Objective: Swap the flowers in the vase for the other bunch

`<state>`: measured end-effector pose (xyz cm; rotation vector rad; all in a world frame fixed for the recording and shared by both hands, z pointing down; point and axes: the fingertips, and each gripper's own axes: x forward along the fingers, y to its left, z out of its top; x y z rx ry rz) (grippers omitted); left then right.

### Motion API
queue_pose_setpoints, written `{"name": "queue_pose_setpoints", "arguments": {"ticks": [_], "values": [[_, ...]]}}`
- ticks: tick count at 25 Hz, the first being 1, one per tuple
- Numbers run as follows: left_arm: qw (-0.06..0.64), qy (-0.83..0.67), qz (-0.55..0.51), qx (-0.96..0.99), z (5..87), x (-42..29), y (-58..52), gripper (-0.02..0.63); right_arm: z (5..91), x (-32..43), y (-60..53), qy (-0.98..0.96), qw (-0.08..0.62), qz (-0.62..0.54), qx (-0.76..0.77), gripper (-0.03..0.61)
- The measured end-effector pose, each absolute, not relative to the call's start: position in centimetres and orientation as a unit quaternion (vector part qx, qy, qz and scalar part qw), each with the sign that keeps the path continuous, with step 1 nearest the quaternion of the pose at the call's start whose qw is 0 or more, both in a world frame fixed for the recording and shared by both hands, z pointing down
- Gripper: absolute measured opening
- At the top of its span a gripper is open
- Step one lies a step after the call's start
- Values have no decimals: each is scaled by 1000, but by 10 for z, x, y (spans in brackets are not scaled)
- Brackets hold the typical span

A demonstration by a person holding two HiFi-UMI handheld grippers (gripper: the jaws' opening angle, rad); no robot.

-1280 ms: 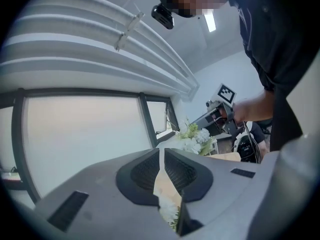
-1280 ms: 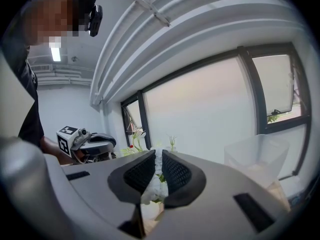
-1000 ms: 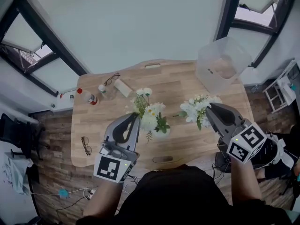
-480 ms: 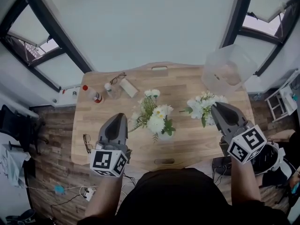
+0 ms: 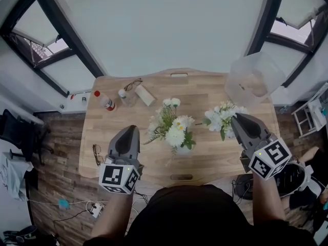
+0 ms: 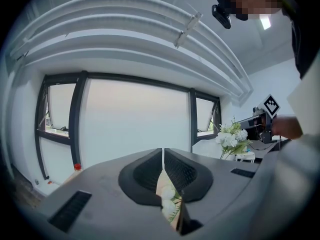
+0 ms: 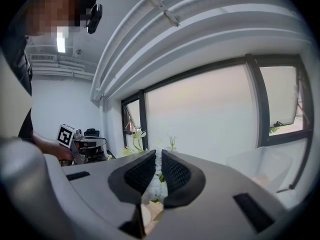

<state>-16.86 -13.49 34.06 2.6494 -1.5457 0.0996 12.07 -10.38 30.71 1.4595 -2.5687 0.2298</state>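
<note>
Wood table point(image 5: 205, 94), white wall point(image 5: 164, 24), dark-framed windows point(image 5: 36, 35).

The vase bunch point(image 5: 173, 129) and the other bunch point(image 5: 219, 118) are showing white and cream blooms over green leaves — the table point(image 5: 205, 94) is glowing pale wood, while the grey left gripper point(image 5: 130, 129) and right gripper point(image 5: 234, 118) are carrying black-and-white square markers.

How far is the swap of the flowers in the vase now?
Done, it seems: one bunch stands in the vase. In hand: the right tool is shut on the other bunch, above the table; the left tool is shut and empty. Left: to lay the held bunch down. Which bunch is the new one, I cannot tell.
</note>
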Motion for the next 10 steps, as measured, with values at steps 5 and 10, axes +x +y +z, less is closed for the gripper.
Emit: {"name": "queue_pose_setpoints", "arguments": {"ticks": [5, 10], "values": [[34, -502, 34, 863, 339, -172, -134, 17, 305, 115, -105, -865, 90, 76, 488, 55], [23, -500, 40, 864, 337, -168, -133, 16, 305, 117, -105, -866, 92, 75, 487, 55]]}}
